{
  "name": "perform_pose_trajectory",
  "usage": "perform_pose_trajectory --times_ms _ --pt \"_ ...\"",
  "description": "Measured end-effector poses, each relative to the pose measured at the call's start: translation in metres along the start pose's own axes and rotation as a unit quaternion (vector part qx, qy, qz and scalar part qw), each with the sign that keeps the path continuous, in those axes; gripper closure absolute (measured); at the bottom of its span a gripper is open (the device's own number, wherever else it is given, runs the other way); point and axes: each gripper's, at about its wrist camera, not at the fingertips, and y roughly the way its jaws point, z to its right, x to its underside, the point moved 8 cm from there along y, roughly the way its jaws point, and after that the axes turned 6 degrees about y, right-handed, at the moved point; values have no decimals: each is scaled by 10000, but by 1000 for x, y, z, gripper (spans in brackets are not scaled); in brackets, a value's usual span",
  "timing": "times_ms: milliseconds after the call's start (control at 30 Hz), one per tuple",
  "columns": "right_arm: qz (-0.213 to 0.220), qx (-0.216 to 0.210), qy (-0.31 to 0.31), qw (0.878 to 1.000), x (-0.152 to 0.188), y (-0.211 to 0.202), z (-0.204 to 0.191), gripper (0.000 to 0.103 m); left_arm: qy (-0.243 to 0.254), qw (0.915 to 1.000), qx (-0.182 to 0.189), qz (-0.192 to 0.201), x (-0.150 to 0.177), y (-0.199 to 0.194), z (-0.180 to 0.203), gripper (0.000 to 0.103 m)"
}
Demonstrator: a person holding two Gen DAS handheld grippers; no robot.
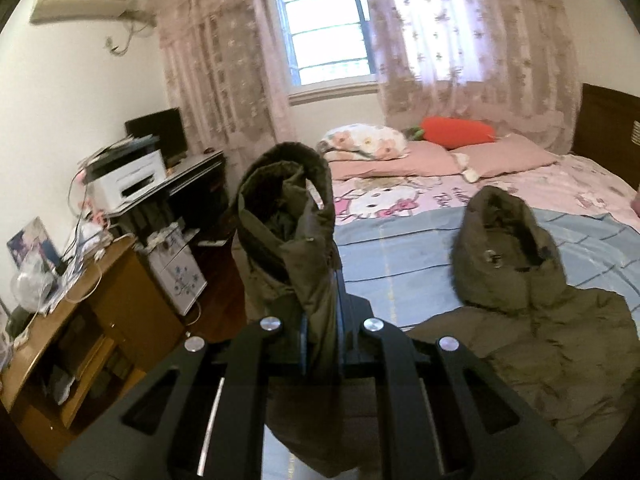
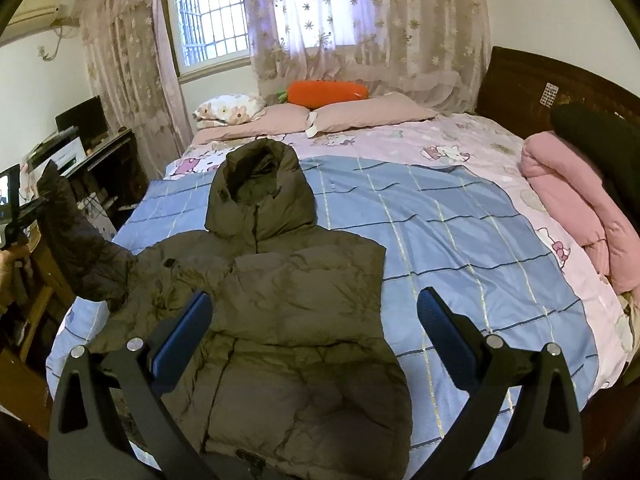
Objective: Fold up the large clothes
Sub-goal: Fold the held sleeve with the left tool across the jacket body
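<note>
An olive-green hooded puffer jacket [image 2: 288,300] lies face up on the bed, hood [image 2: 260,188] toward the pillows. Its right sleeve is folded across the chest. My left gripper [image 1: 320,320] is shut on the cuff end of the other sleeve [image 1: 288,220] and holds it up in the air off the bed's left side; the raised sleeve [image 2: 80,248] and left gripper [image 2: 24,208] show at the left of the right wrist view. My right gripper [image 2: 316,312] is open and empty, hovering over the jacket's body. The hood also shows in the left wrist view [image 1: 504,248].
The bed has a blue checked sheet [image 2: 460,240] over a pink cartoon cover, pillows and an orange carrot cushion [image 2: 324,92] at the far end, and a folded pink quilt [image 2: 576,208] on the right. A desk with a printer [image 1: 128,180] and a wooden cabinet [image 1: 80,320] stand left of the bed.
</note>
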Motion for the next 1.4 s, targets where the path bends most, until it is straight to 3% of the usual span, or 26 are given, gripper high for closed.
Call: perform_pose_trajectory --times_ms 300,567,1000,1400 --pt "-44 -32 143 9999 3 -10 27 1 332 9987 377 76 -23 -28 106 93" --pt "1 7 234 9997 6 -19 45 1 515 9966 637 44 -23 -47 192 93" --pt "17 70 154 9999 10 -23 54 1 132 9935 1060 -393 13 -53 282 93" --pt "-4 9 166 9999 10 -23 52 1 112 9892 1278 -712 35 -38 362 93"
